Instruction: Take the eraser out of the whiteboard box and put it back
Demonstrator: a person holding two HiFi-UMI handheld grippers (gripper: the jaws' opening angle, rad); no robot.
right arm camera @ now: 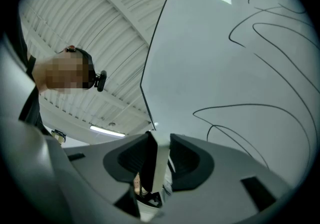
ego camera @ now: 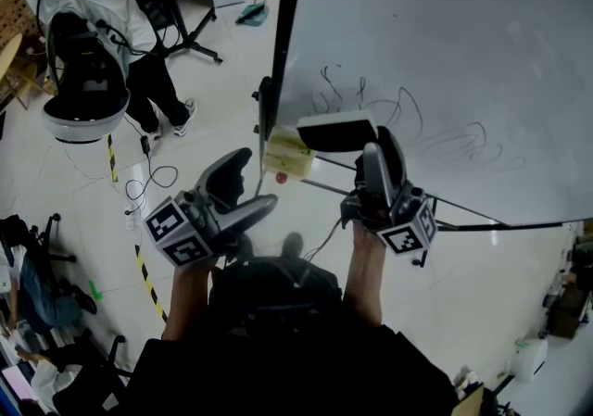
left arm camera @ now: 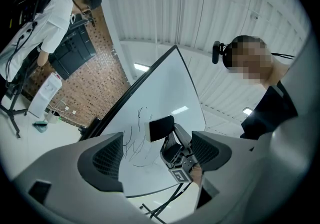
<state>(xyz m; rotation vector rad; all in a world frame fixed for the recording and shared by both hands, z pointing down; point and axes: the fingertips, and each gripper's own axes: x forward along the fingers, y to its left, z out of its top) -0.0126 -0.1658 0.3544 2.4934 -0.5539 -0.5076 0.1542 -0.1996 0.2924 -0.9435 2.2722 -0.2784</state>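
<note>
Head view, right gripper (ego camera: 378, 147): I see it pinching the eraser (ego camera: 335, 132) by one end, in front of the whiteboard (ego camera: 445, 44), outside the whiteboard box (ego camera: 287, 155) and just beside it.
Head view, left gripper (ego camera: 252, 181): jaws spread, empty, near the box.
Left gripper view: I see nothing between its wide-apart jaws; the eraser (left arm camera: 161, 127) shows ahead against the board.
Right gripper view: both pads clamp the eraser (right arm camera: 156, 168) edge-on.

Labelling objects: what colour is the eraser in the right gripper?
The eraser is black with a white back; head view shows it best.
</note>
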